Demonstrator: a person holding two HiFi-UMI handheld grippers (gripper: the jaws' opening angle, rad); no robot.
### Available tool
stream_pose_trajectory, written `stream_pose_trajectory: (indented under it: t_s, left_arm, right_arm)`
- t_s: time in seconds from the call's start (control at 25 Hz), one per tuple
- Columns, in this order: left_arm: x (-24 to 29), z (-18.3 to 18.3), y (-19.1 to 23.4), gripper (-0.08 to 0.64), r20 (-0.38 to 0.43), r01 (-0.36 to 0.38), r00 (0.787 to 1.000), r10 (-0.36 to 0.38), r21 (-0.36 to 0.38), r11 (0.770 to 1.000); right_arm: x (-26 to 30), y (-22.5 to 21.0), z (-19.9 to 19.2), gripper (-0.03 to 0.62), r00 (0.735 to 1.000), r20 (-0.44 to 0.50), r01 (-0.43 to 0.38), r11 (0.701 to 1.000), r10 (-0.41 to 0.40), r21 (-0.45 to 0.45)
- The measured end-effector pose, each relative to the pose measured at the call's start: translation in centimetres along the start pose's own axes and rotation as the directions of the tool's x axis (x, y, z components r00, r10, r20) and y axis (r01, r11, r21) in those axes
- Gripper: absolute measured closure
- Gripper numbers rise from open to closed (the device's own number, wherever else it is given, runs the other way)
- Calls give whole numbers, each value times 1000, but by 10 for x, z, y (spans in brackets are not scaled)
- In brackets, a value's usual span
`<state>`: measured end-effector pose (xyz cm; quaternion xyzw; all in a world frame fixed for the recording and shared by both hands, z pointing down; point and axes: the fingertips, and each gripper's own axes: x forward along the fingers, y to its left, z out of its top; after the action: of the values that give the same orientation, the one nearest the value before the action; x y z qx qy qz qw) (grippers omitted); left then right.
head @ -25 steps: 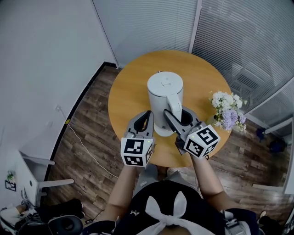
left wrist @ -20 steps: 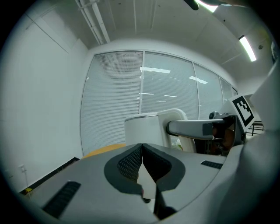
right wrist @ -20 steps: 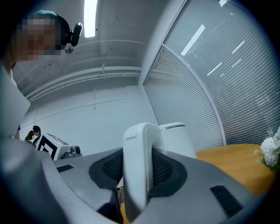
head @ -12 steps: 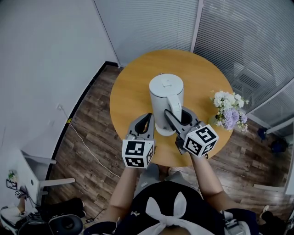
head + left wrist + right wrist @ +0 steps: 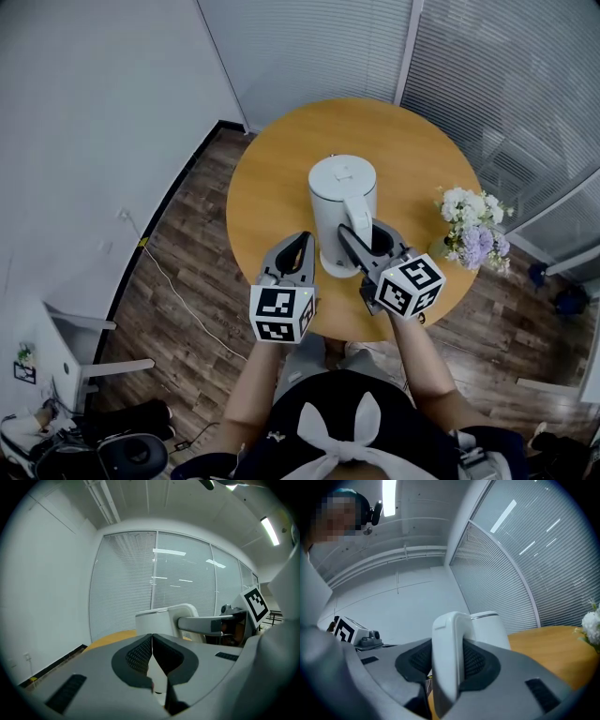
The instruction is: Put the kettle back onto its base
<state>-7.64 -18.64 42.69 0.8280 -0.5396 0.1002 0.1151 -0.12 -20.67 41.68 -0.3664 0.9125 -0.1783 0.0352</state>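
A white electric kettle (image 5: 342, 192) stands upright over the near part of the round wooden table (image 5: 272, 173). My right gripper (image 5: 364, 234) is shut on the kettle's handle (image 5: 447, 653), with a ribbed pad pressed on each side of it. The kettle body (image 5: 490, 627) shows just behind the handle. My left gripper (image 5: 302, 238) hovers just left of the kettle, shut with nothing held; its pads (image 5: 140, 653) meet at the tips. The kettle (image 5: 161, 620) also shows in the left gripper view. Its base is hidden under the kettle, and I cannot tell whether they touch.
A bunch of white and purple flowers (image 5: 475, 230) stands at the table's right edge, close to my right gripper, and shows as flowers (image 5: 593, 625) at the far right. Blinds and glass walls stand behind the table. A cable (image 5: 178, 300) lies on the wooden floor at left.
The kettle and my right gripper have sunk a little toward the table. My left gripper has stayed beside the kettle, still shut.
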Motion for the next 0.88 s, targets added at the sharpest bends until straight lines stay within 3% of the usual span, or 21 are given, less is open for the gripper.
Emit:
stream_pose_trajectory:
  t_s: [0.88]
  left_arm:
    - [21, -19, 20, 534, -60, -25, 998, 25, -2, 1000]
  right_arm:
    - [23, -33, -38, 443, 997, -75, 35, 998, -31, 56]
